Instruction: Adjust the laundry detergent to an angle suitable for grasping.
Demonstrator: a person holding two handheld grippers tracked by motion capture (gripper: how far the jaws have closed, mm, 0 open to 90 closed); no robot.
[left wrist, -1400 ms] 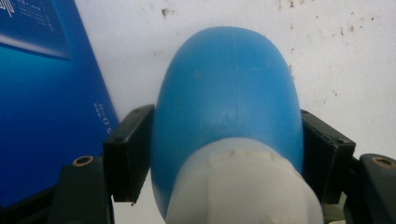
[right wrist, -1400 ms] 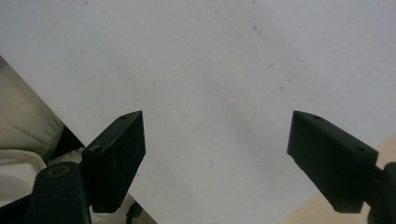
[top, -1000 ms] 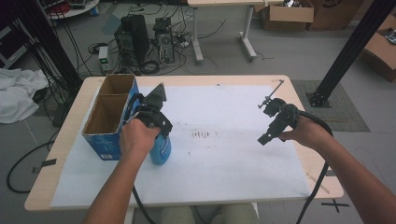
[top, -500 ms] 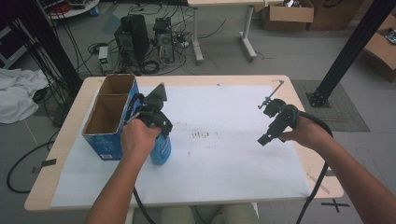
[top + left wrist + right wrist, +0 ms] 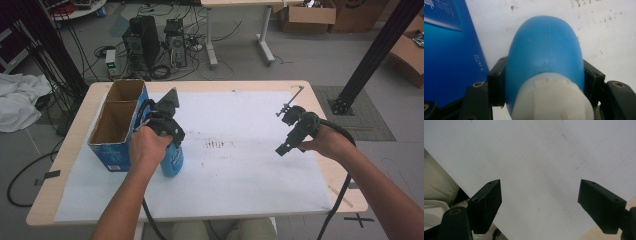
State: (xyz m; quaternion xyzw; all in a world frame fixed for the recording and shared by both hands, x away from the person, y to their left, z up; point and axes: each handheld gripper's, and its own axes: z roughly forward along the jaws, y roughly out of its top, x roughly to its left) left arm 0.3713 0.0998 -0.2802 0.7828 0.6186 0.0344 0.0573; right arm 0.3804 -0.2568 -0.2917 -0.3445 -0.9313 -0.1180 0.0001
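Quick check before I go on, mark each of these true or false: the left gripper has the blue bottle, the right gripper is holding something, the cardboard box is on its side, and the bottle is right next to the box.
1. The left gripper is clamped on the blue bottle. True: a jaw presses each side of it.
2. The right gripper holds something. False: its jaws stand wide apart with nothing but the white paper sheet between them.
3. The cardboard box lies on its side. False: it stands upright, both open compartments facing up.
4. The bottle stands beside the box. True: it is just right of the blue box wall in the high view.
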